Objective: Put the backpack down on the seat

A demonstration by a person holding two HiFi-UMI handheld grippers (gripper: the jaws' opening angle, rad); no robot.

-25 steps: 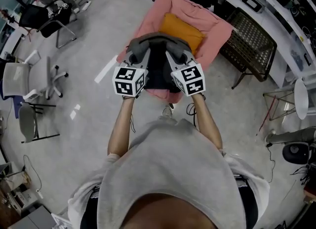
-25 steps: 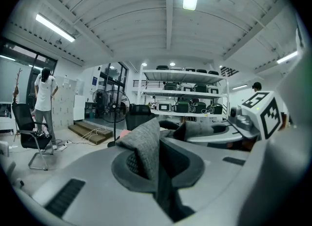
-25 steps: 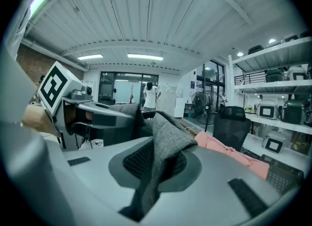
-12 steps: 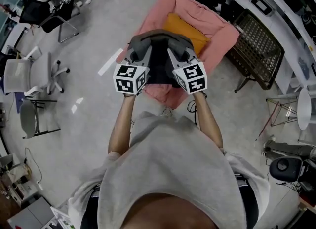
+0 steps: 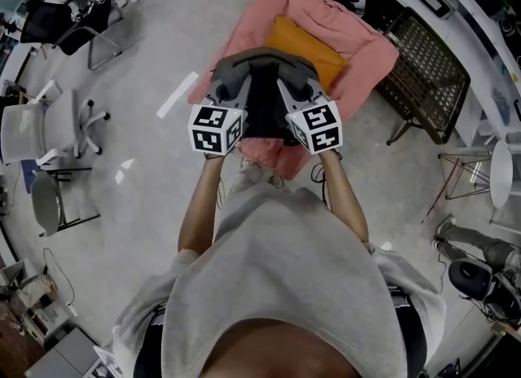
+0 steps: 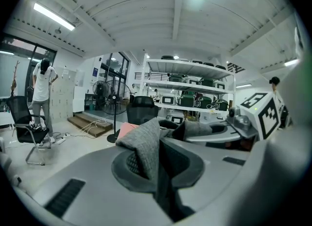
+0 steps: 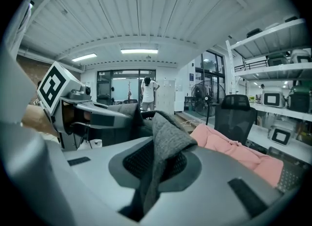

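Since the earlier frames, both grippers and the backpack (image 5: 262, 107) have come forward over the front of the seat (image 5: 366, 63), and the white floor strip (image 5: 177, 95) now sits higher in the head view. I read the left gripper (image 5: 225, 85) as pressed together on a fold of the backpack's grey fabric (image 6: 145, 144), which stands up out of its closed jaws in the left gripper view. The right gripper (image 5: 296, 83) pinches a matching grey fold (image 7: 165, 142) in the same manner. The backpack hangs between the two, its dark body over the front edge of the pink-covered seat, just before the orange cushion (image 5: 307, 48); I cannot tell whether it touches the cover.

Only the head view gives the layout from above: seat, cushion, a mesh chair (image 5: 423, 75) to the right, and grey chairs (image 5: 49, 128) well apart on the left. Only the left gripper view shows the shelving with equipment (image 6: 195, 101), a standing fan (image 6: 112, 98) and a person standing by a wall (image 6: 43, 88). Only the right gripper view shows the pink cover (image 7: 239, 154) from the side with a black office chair (image 7: 235, 114) behind it
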